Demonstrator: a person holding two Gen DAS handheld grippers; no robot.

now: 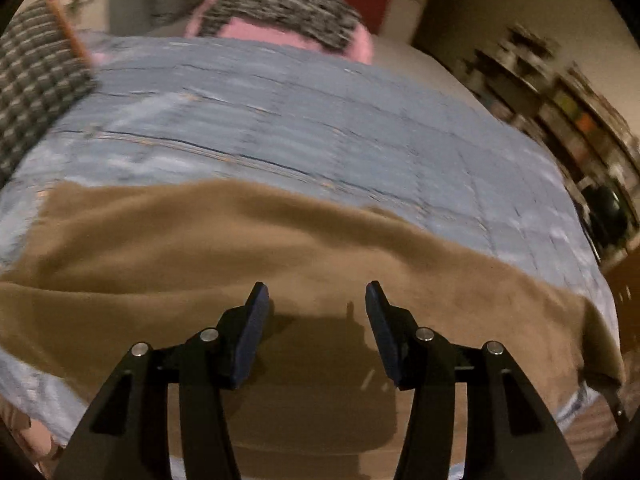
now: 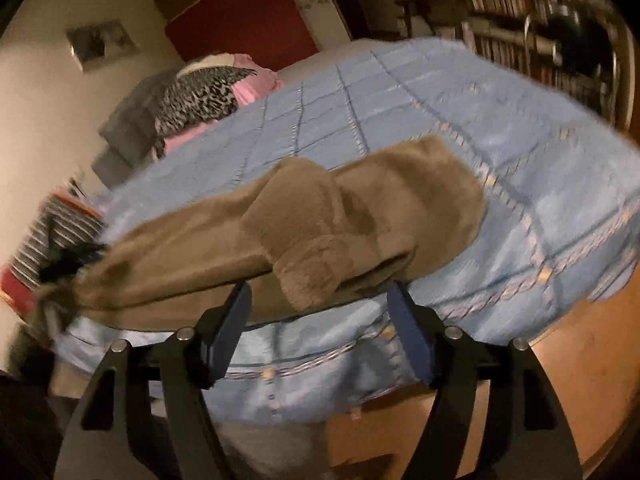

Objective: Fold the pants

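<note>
Both sets of fingers are spread with nothing in them, left gripper (image 1: 316, 292) over flat cloth, right gripper (image 2: 318, 294) by the folded-over end, so the brown pants (image 2: 224, 252) rest loose across the bed (image 2: 400, 100), probably mid-fold.

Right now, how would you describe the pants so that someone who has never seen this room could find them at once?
Look at the bed with the blue quilt. Along its near edge lie the pants, a soft brown fleecy garment stretched across the quilt, one end bunched into a rounded fold. They are the only plain brown cloth there; the clothes by the pillow end are pink and spotted black and white.
</note>
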